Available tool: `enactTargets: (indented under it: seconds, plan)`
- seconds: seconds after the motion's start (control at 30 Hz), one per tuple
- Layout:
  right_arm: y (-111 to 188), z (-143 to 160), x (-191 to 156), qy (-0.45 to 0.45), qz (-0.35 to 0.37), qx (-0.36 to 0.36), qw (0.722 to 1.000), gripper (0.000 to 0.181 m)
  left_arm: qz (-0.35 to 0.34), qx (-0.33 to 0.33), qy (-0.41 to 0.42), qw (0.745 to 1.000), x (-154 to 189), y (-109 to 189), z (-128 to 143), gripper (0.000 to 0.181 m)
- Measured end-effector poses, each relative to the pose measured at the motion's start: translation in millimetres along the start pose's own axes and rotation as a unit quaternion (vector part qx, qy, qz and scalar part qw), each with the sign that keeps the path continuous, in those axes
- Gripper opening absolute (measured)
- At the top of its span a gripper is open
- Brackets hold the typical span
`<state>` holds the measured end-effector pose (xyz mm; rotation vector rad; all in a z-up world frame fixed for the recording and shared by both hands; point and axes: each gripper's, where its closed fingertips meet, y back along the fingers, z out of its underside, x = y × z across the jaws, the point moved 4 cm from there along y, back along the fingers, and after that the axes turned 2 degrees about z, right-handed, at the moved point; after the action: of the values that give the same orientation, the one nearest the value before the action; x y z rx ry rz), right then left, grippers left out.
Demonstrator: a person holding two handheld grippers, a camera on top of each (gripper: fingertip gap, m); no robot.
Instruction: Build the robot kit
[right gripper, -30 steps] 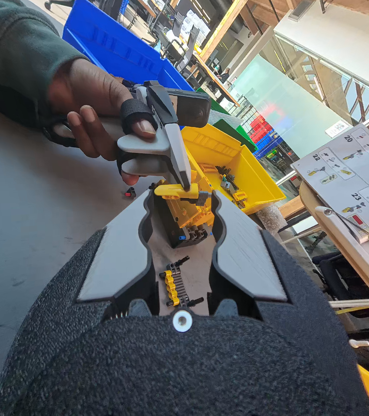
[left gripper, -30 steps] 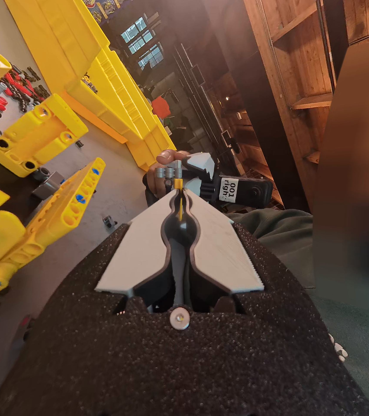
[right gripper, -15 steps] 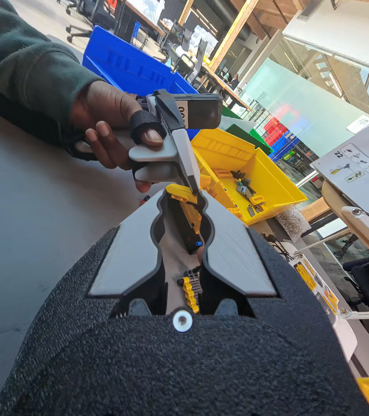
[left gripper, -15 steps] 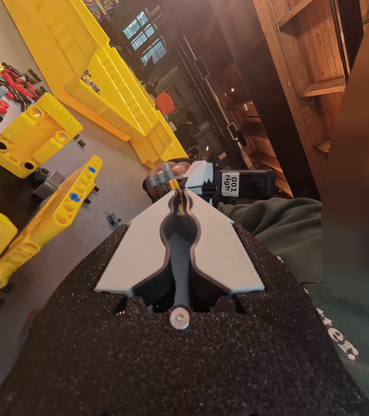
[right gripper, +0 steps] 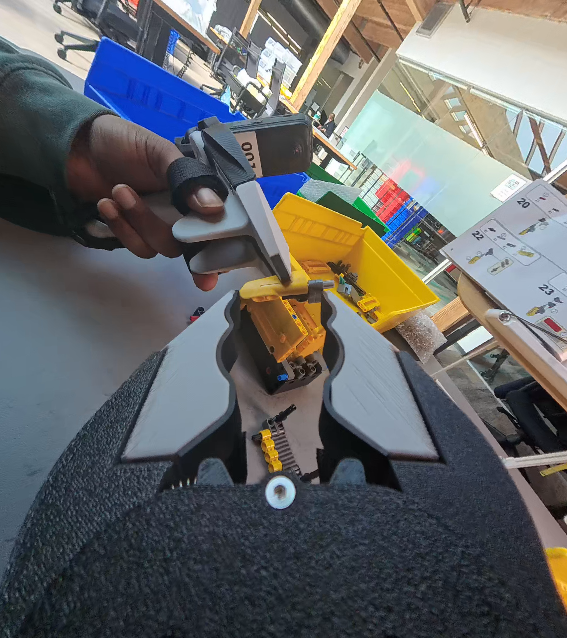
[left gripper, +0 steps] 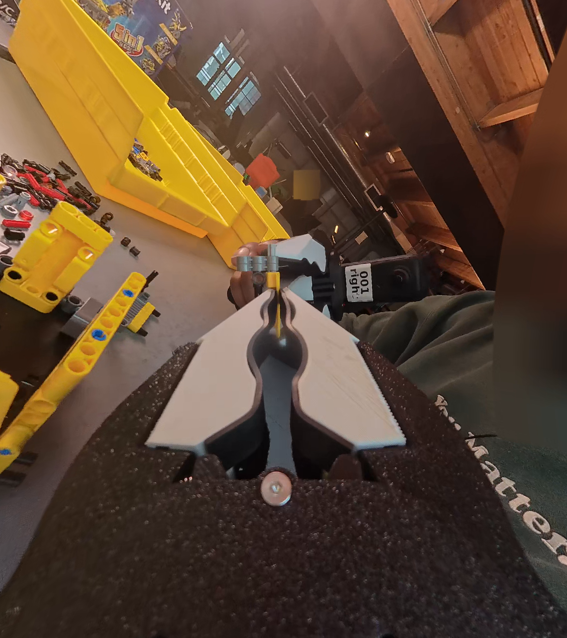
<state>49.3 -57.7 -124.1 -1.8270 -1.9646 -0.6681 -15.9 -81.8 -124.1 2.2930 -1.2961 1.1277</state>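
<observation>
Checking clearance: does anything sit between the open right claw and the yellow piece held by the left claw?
Nothing visible does. The yellow piece, pinched by the left claw, sits just beyond the right claw.

Dim warm left view, bright daylit right view.
Fisheye bending at edges; big brown blur patch right side of left view; slight motion blur.
</observation>
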Motion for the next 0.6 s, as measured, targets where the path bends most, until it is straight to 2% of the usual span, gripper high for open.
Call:
enactTargets:
  seconds: [0.13, 0.23, 0.53, 0.6]
  plan:
    - [-2, 4, -4, 0.021, 0.000, -0.012, 1.000, 0.046, -0.001, -0.012, 0.007, 1.000, -2, -1, 4, 0.000]
    - [-3, 6, -8, 0.023, -0.008, -0.019, 1.000, 0.037, 0.001, -0.014, 0.011, 1.000, -3, -2, 6, 0.001]
    - [-6, 12, -9, 0.025, -0.001, -0.038, 0.999, 0.035, -0.047, -0.022, -0.048, 0.997, -7, -2, 6, 0.001]
    - [-7, 14, -10, 0.029, 0.001, -0.042, 0.999, 0.024, -0.059, -0.016, -0.066, 0.996, -7, -2, 4, 0.002]
